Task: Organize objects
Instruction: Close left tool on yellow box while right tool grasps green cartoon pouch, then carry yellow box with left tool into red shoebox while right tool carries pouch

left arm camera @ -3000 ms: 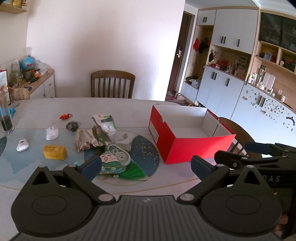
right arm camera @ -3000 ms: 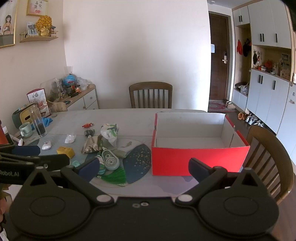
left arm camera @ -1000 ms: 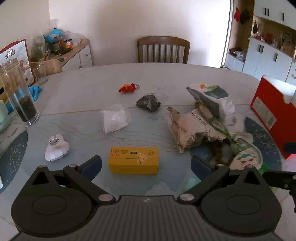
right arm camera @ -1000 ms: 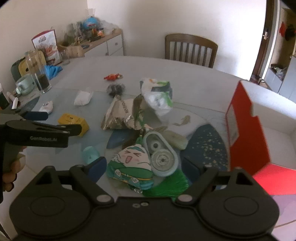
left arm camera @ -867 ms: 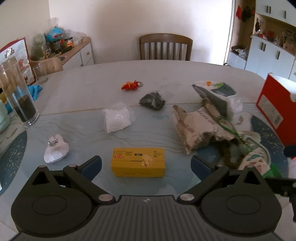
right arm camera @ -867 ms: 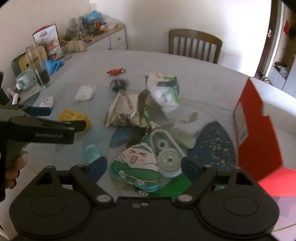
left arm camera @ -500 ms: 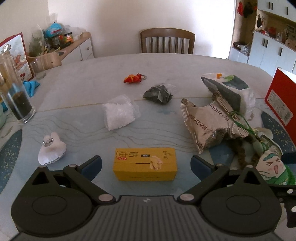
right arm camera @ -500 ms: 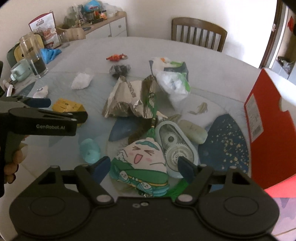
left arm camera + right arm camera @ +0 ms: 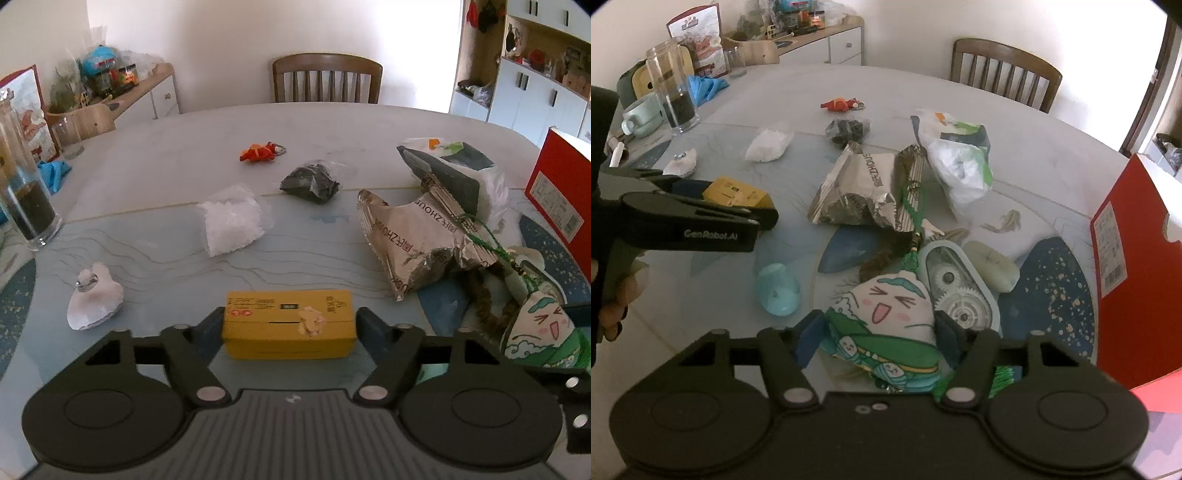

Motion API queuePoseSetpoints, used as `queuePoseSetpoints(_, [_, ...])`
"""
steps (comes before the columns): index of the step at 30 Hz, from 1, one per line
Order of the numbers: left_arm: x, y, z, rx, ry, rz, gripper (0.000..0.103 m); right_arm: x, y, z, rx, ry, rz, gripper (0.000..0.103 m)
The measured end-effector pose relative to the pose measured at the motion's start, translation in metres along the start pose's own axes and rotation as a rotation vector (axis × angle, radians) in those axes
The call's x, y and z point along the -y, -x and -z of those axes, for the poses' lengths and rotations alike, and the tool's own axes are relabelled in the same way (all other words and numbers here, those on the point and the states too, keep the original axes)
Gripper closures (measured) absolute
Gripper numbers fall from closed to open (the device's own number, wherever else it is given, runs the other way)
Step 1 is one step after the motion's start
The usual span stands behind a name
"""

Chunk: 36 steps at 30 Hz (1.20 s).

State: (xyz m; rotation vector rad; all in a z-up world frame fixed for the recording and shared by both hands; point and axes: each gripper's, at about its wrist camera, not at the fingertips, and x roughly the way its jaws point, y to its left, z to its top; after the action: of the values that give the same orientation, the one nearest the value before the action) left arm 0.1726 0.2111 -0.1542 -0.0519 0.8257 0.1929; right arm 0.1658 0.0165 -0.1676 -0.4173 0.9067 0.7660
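A yellow carton [image 9: 288,328] lies on the glass table top, and my left gripper [image 9: 290,325] is closing on it, its pads against the two short ends. In the right wrist view, a cartoon-faced green and white pouch [image 9: 882,317] with a green tassel sits between the pads of my right gripper [image 9: 877,332]. Its jaws are closing too, and both pads touch the pouch's sides. The open red box [image 9: 1123,266] stands at the right edge of the table. The same pouch [image 9: 543,328] shows at the right of the left wrist view.
A crumpled foil bag [image 9: 413,236], a white plastic bag [image 9: 960,162], a tape dispenser [image 9: 956,291] and a pale blue oval [image 9: 777,291] crowd the middle. Farther off lie a white packet [image 9: 232,221], a black packet [image 9: 310,182] and an orange toy [image 9: 258,151]. A glass jar [image 9: 26,192] stands left.
Both grippers came down and forward onto the table. The left jaws narrowed from wide open onto the yellow carton, and the right jaws narrowed onto the cartoon pouch.
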Motion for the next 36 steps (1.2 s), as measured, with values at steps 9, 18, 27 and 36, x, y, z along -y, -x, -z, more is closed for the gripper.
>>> queuePoseSetpoints(9, [0.001, 0.009, 0.002, -0.021, -0.01, 0.004, 0.033, 0.007, 0.014, -0.002, 0.019, -0.036, -0.028, 0.064])
queuePoseSetpoints(18, [0.009, 0.042, -0.001, 0.002, -0.021, 0.02, 0.033, 0.022, 0.036, 0.001, 0.047, -0.096, -0.079, 0.076])
queuePoseSetpoints(27, [0.034, 0.08, -0.011, 0.054, -0.034, 0.032, 0.033, 0.035, 0.065, 0.001, 0.104, -0.069, -0.13, 0.08])
queuePoseSetpoints(36, [0.075, 0.114, -0.021, 0.089, -0.03, 0.066, 0.033, 0.07, 0.105, 0.002, 0.16, -0.071, -0.179, 0.08])
